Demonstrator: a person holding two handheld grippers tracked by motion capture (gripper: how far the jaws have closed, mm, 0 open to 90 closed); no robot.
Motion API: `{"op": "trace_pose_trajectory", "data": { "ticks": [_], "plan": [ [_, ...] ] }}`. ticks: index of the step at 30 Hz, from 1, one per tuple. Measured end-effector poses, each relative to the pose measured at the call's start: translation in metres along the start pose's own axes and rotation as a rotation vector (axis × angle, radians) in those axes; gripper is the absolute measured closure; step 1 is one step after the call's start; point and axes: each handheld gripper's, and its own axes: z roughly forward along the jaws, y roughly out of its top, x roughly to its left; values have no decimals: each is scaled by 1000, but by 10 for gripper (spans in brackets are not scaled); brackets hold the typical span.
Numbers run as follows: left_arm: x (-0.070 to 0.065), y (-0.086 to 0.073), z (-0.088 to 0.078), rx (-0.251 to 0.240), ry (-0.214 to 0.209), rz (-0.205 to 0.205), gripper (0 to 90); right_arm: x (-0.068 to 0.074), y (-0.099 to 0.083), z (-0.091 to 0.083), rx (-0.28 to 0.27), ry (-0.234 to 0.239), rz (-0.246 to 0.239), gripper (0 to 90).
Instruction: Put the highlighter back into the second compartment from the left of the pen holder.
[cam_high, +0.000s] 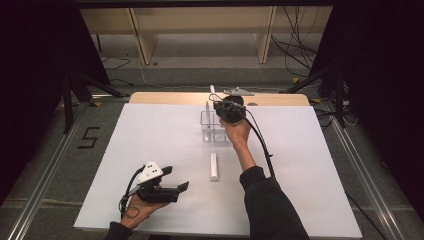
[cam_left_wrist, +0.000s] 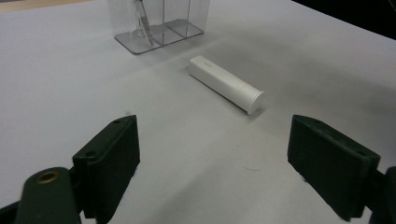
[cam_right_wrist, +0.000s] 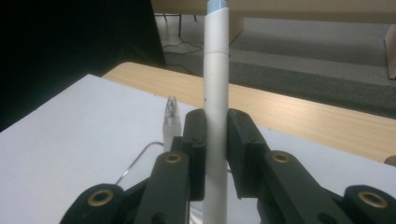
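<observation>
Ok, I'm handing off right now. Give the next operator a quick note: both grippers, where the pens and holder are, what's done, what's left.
Right gripper: shut on an upright white pen, held over the clear holder at the table's far side.
Left gripper: open, holding nothing, near the front edge, aimed at the white tube lying flat mid-table.
Done: one capped pen already stands in the holder.
Left, probably: lower the held pen into the holder, then collect the tube.
</observation>
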Motion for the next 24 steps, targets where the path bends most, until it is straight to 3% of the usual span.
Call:
{"op": "trace_pose_trajectory", "data": {
  "ticks": [18, 24],
  "plan": [
    [0, 0, 1, 1, 0, -3, 165, -1, -11, 1, 19, -7, 6, 776],
    [0, 0, 1, 4, 1, -2, 165, -2, -17, -3, 5, 9, 25, 642]
  ]
}}
